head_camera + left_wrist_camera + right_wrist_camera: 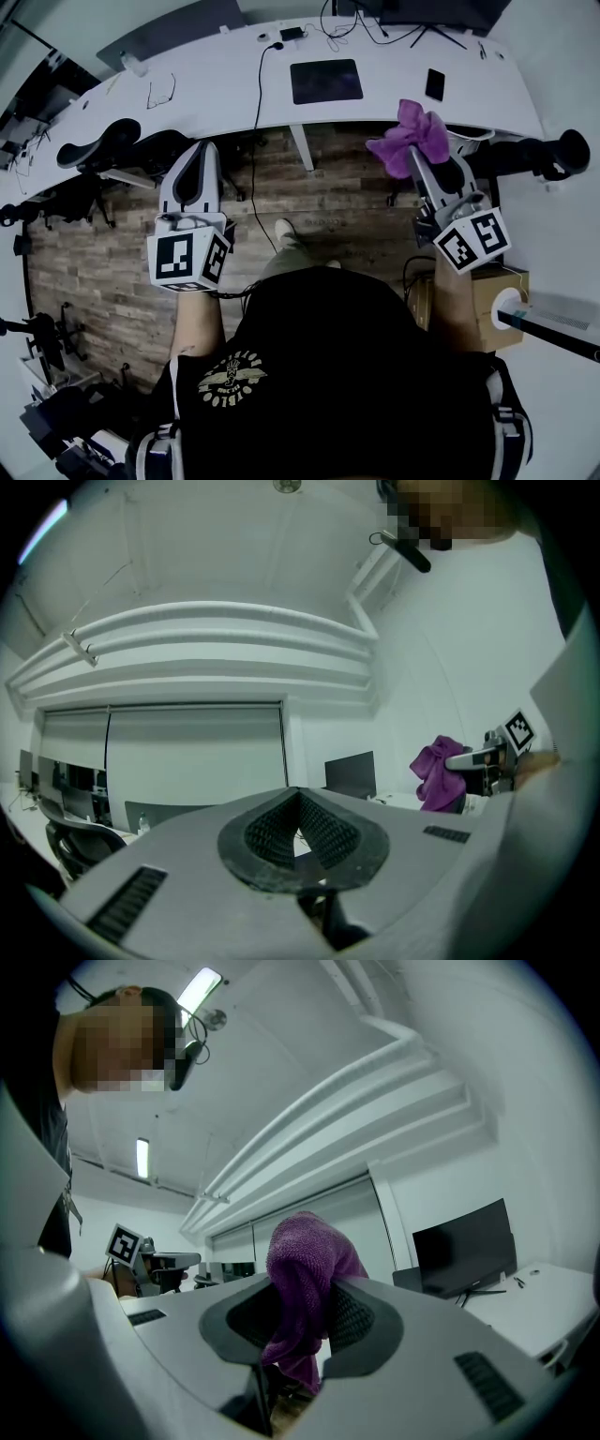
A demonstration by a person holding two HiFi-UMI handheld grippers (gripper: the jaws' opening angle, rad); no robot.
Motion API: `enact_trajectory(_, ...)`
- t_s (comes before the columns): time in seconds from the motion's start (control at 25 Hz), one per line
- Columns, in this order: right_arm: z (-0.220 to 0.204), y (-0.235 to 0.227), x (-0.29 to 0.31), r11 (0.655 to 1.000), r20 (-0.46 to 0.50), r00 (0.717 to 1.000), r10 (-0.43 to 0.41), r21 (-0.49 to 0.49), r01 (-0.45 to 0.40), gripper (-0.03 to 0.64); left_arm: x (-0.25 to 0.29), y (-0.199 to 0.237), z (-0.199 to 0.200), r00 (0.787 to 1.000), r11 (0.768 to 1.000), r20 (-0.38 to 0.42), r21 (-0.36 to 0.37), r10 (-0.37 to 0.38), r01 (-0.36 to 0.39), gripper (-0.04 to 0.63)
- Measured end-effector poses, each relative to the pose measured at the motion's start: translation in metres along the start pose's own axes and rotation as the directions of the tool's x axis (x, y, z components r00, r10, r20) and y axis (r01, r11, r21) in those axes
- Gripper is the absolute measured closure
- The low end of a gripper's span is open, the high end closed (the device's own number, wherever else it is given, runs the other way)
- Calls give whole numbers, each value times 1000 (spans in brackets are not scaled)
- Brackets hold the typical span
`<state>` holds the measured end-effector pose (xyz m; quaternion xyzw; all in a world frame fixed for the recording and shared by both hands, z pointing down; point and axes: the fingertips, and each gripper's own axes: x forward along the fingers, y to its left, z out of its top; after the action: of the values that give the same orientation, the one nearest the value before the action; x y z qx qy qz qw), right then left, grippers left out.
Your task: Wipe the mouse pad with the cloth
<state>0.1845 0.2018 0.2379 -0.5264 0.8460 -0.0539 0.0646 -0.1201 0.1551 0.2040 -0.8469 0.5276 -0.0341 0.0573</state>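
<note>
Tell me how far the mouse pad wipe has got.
Done: the purple cloth is picked up, clamped in the right gripper. In hand: both grippers are raised short of the desk, the left gripper shut and empty. Left: all the wiping; the cloth is not touching the mouse pad.

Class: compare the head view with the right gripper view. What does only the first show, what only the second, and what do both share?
Only the head view: the dark mouse pad on the white desk, a phone, the wooden floor. Only the right gripper view: the ceiling with its lit lamp. Both: the purple cloth clamped in the right gripper, and the left gripper with its marker cube.
</note>
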Motion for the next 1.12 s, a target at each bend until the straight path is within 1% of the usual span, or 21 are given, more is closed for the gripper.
enact_trajectory(0.12, -6, -5, 1, 1000, 0, 1000, -16, 9, 16, 505, 8, -1, -6, 1000, 1000, -4, -8, -11, 11, 594)
enact_trajectory(0.4, -9, -15, 6, 999, -19, 998, -52, -3, 52, 505, 36, 0, -14, 998, 995, 22, -82, -51, 53, 594)
enact_trajectory(0.56, -8, -26, 14, 997, -29, 997, -77, -8, 77, 505, 56, -1, -19, 996, 991, 21, -102, -81, 83, 594)
enact_trajectory(0.8, -9, -38, 43, 997, -34, 996, -83, -2, 83, 505, 85, 16, -27, 996, 991, 4, -103, -88, 88, 593)
enact_trajectory(1.0, -9, -47, 75, 997, -43, 996, -76, 4, 76, 505, 112, 33, -35, 996, 995, -31, -53, -84, 83, 594)
enact_trajectory(1.12, -13, -52, 95, 998, -54, 996, -64, 10, 65, 505, 129, 41, -42, 995, 995, -49, -55, -86, 83, 593)
